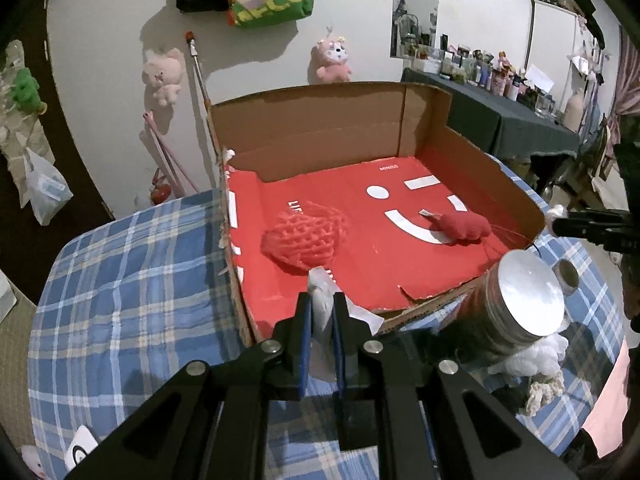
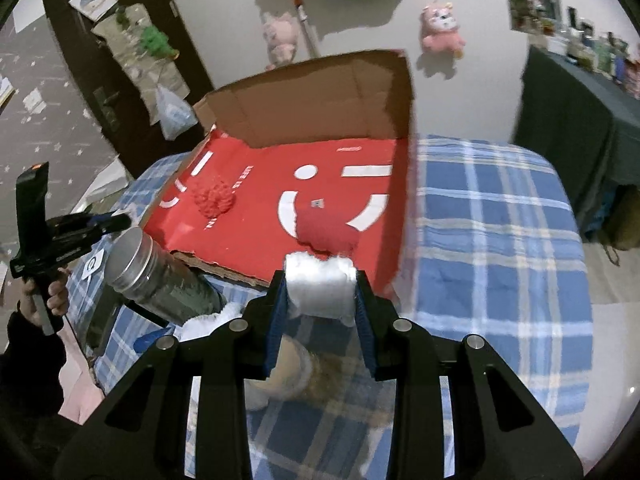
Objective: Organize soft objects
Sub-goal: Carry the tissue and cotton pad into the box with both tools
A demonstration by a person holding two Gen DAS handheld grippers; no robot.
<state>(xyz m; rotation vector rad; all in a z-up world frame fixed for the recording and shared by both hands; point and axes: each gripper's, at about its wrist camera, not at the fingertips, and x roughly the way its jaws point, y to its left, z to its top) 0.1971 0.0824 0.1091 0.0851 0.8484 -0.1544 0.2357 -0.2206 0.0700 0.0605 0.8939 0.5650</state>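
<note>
The left tongs (image 1: 323,304) are clamped tight on a thin white soft sheet (image 1: 322,308), held at the near edge of the shallow cardboard box with a red smiley-face floor (image 1: 400,248). Ahead of them, inside it, lies a red foam-net sleeve (image 1: 306,236); farther right, a red plush lump (image 1: 466,226). The right tongs (image 2: 320,286), partly open, grip a white fluffy wad (image 2: 320,288) just before the box, near the lump; left of them lies a metal-lidded jar (image 2: 160,276) on the blue plaid-covered worktop (image 2: 488,248).
</note>
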